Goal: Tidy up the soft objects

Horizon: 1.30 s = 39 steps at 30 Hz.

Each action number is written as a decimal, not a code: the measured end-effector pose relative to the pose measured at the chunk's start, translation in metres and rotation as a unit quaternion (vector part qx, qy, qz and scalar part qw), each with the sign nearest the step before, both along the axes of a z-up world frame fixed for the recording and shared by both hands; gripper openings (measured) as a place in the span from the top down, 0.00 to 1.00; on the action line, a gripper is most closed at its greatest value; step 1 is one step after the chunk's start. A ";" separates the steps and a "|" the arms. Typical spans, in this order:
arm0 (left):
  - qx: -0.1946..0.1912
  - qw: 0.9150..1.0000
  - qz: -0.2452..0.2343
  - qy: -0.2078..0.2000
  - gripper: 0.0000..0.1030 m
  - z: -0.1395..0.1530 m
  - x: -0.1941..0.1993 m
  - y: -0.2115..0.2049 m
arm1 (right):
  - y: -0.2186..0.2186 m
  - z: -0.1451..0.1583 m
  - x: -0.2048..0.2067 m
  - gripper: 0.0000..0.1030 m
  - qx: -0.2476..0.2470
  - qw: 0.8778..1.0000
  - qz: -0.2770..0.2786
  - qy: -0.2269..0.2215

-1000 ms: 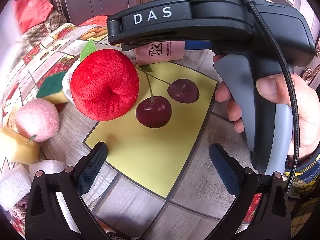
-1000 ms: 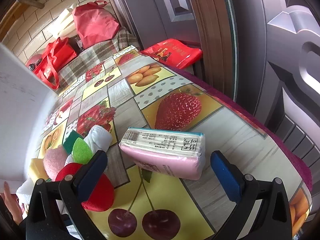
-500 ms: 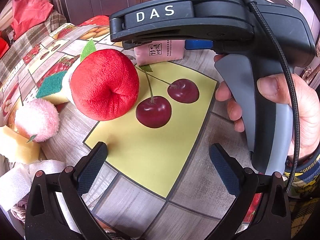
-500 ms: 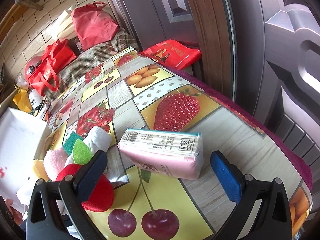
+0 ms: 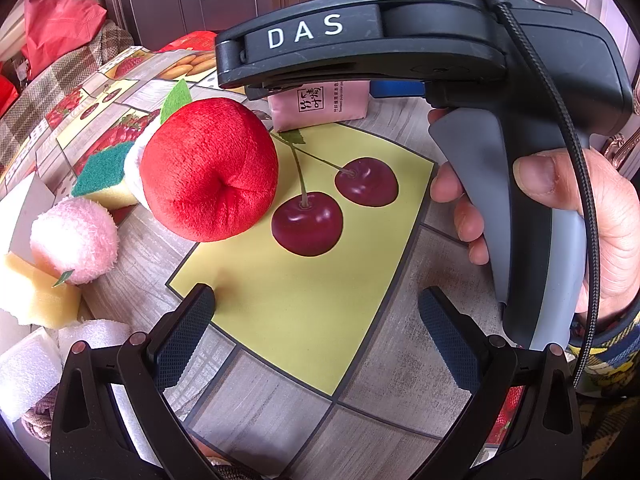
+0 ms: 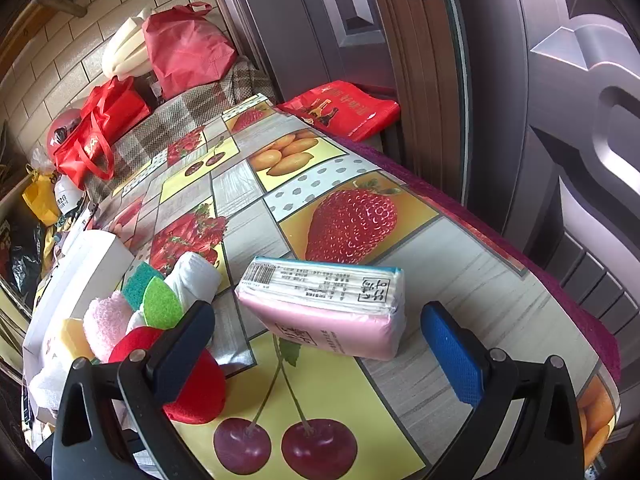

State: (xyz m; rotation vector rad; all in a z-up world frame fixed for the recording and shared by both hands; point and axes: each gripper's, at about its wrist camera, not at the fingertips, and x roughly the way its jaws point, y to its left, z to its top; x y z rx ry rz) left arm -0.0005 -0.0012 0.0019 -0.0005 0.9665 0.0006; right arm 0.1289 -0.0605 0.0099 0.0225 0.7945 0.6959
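A red plush apple (image 5: 210, 170) with a green leaf lies on the fruit-print tablecloth (image 5: 304, 304), ahead and left of my open, empty left gripper (image 5: 316, 336). Left of it sit a pink plush peach (image 5: 74, 240), a green-topped sponge (image 5: 106, 184), a yellow sponge (image 5: 36, 296) and white foam (image 5: 28, 368). A pink tissue pack (image 6: 328, 308) lies flat just in front of my open right gripper (image 6: 318, 350), its width inside the gap between the fingers and untouched. The apple (image 6: 196, 388) sits partly hidden behind the left finger there.
A hand (image 5: 600, 220) holds the right gripper's handle at the right of the left wrist view. A white box (image 6: 80, 272) stands at the table's left. The table edge (image 6: 560, 288) runs close on the right, beside a door. Red bags (image 6: 100, 128) lie beyond the far end.
The large white box at the left of the right wrist view has dropped and moved away, uncovering the bags behind. Both grippers have barely moved and stay open.
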 end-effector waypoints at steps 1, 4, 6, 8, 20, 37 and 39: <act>0.000 1.000 0.000 0.000 0.00 0.000 0.000 0.000 | 0.000 0.000 0.000 0.00 -0.001 1.000 0.000 0.000; 0.000 1.000 0.000 0.000 0.00 0.000 0.000 0.000 | 0.000 0.000 0.000 0.00 0.000 1.000 0.000 -0.003; 0.000 1.000 0.000 0.000 0.00 0.000 0.000 0.000 | 0.000 0.001 -0.001 0.00 0.001 1.000 0.000 -0.004; 0.000 1.000 0.000 0.000 0.00 0.000 0.000 0.000 | -0.001 0.001 -0.001 0.00 0.003 1.000 0.002 -0.004; -0.001 1.000 -0.005 0.000 0.00 0.000 0.004 0.000 | -0.002 0.005 -0.004 0.00 0.011 1.000 0.003 -0.012; 0.001 1.000 -0.006 -0.001 0.00 -0.002 0.005 0.002 | 0.000 0.004 -0.005 0.00 0.012 1.000 0.006 -0.011; 0.002 1.000 -0.006 -0.001 0.00 -0.002 0.005 0.001 | -0.001 0.004 -0.004 0.00 0.014 1.000 0.005 -0.011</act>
